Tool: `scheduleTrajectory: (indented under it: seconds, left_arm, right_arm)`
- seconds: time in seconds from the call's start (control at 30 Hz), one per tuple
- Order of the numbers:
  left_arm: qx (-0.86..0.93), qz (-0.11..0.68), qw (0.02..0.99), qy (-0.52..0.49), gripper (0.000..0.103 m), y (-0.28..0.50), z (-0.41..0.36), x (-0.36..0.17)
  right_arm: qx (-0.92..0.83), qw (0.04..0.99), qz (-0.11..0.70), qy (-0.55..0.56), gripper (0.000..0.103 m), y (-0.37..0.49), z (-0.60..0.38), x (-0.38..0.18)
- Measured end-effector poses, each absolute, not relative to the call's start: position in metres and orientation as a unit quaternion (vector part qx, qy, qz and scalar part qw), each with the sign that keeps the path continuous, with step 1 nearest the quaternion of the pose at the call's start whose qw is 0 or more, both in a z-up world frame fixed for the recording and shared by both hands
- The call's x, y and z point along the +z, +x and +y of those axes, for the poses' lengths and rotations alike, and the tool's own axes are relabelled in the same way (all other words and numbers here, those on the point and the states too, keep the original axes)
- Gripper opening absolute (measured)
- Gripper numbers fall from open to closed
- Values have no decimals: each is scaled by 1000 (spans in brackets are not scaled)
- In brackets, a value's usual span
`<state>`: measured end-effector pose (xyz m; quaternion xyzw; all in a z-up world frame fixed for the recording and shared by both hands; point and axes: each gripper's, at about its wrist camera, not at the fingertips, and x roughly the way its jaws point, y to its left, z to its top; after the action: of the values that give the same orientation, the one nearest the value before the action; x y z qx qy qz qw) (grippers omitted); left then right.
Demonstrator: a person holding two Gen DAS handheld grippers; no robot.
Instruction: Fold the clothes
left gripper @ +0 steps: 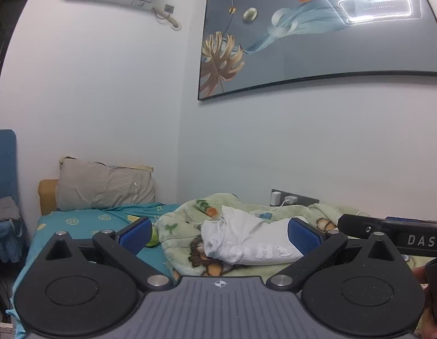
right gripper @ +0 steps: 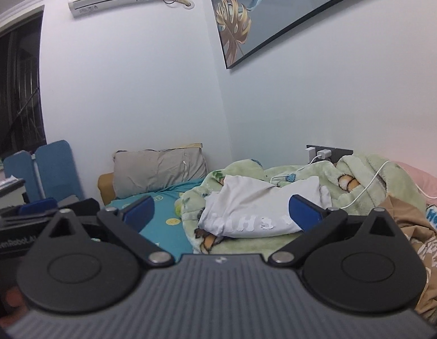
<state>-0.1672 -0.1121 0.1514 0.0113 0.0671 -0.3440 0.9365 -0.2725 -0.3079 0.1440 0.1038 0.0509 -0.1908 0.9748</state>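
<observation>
White cloth, a folded garment (left gripper: 246, 240) with pale lettering, lies on the green blanket (left gripper: 179, 226) ahead of the left gripper (left gripper: 220, 233), beyond its wide-open, empty jaws. Left of the gripper spreads the teal sheet (left gripper: 85, 223), with a grey pillow (left gripper: 105, 186) farther back.

From the right wrist, the right gripper (right gripper: 221, 212) is likewise spread wide and empty, the garment just beyond its fingertips; a tan garment (right gripper: 410, 226) lies to its right.
</observation>
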Motion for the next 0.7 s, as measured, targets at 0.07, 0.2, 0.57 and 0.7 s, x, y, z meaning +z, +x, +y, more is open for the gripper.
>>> scheduleTrajectory:
  seconds: [0.07,0.2,0.57,0.7]
  left_arm:
    - [-342,66,937,5,103,-172,-101,147]
    - [-335,57,940,10,103,-175,-91,138]
    - [-328,37,943,45,103,-175,-97,112]
    - [-330,40,942,35,103,-171,-93,111]
  right_arm:
    - [-198,975,49,90,103,-273,-300,139]
    - [-209,974,47,74,103,-271,-289,129]
    - [-231,969,55,61,103,-251,-279,108]
    - [-234,968,66,60,103,-246,-278,103]
